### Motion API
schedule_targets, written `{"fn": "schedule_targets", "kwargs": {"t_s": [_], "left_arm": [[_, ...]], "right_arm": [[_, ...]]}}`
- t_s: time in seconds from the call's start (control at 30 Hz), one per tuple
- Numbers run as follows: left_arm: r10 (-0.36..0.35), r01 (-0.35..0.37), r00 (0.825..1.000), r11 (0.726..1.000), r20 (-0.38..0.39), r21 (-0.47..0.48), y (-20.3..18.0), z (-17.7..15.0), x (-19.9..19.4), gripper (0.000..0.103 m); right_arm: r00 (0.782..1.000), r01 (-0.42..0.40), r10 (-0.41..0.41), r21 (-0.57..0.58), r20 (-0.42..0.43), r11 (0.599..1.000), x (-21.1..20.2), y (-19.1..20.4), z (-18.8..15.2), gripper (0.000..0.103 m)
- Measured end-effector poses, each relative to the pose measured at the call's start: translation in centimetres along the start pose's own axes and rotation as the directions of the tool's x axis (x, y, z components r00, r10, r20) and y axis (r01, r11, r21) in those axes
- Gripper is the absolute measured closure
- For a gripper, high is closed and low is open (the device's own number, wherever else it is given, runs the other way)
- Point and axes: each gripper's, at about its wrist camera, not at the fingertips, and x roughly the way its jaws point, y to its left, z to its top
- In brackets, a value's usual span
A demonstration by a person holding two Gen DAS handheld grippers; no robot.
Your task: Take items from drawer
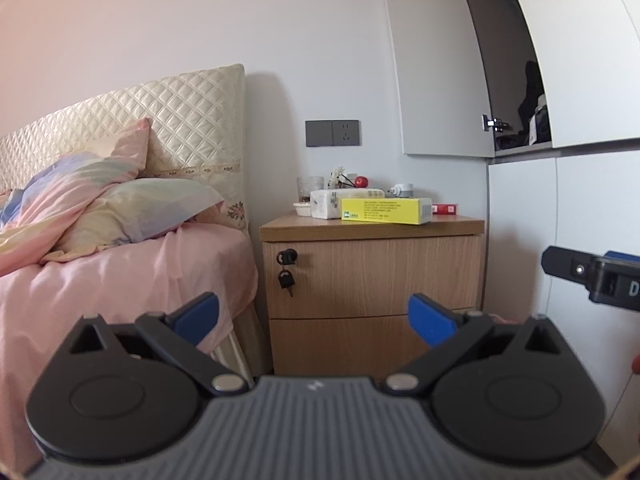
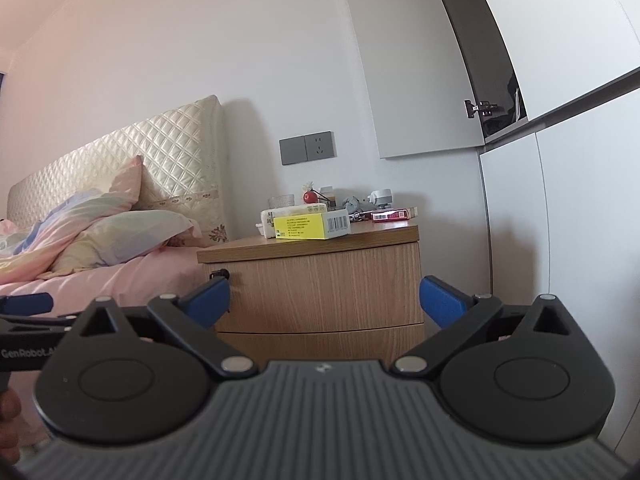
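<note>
A wooden nightstand (image 1: 372,280) (image 2: 320,288) stands between the bed and a white wardrobe. Its upper drawer (image 1: 376,276) (image 2: 324,284) and lower drawer (image 1: 340,344) (image 2: 324,342) are both closed. A key (image 1: 286,276) hangs from the lock at the upper drawer's left. A yellow box (image 1: 386,211) (image 2: 310,224) lies on top. My left gripper (image 1: 314,318) is open and empty, some way in front of the drawers. My right gripper (image 2: 324,300) is open and empty too, facing the upper drawer. The right gripper's body shows at the left wrist view's right edge (image 1: 592,276).
A bed with pink sheets (image 1: 120,280) (image 2: 100,276) and pillows lies to the left. On the nightstand top are a tissue pack (image 1: 326,203), a glass (image 1: 310,188), a red ball (image 1: 361,181) and a red box (image 1: 445,209) (image 2: 390,215). A wardrobe door (image 1: 436,60) hangs open overhead.
</note>
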Motion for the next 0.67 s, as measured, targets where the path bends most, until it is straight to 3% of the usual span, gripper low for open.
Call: {"fn": "schedule_targets", "kwargs": {"t_s": [0.67], "left_arm": [[0.001, -0.001, 1.000, 1.000, 0.006, 0.000, 0.46, 0.00, -0.30, 0.000]], "right_arm": [[1.000, 0.002, -0.002, 0.001, -0.025, 1.000, 0.28, 0.42, -0.45, 0.000]]}}
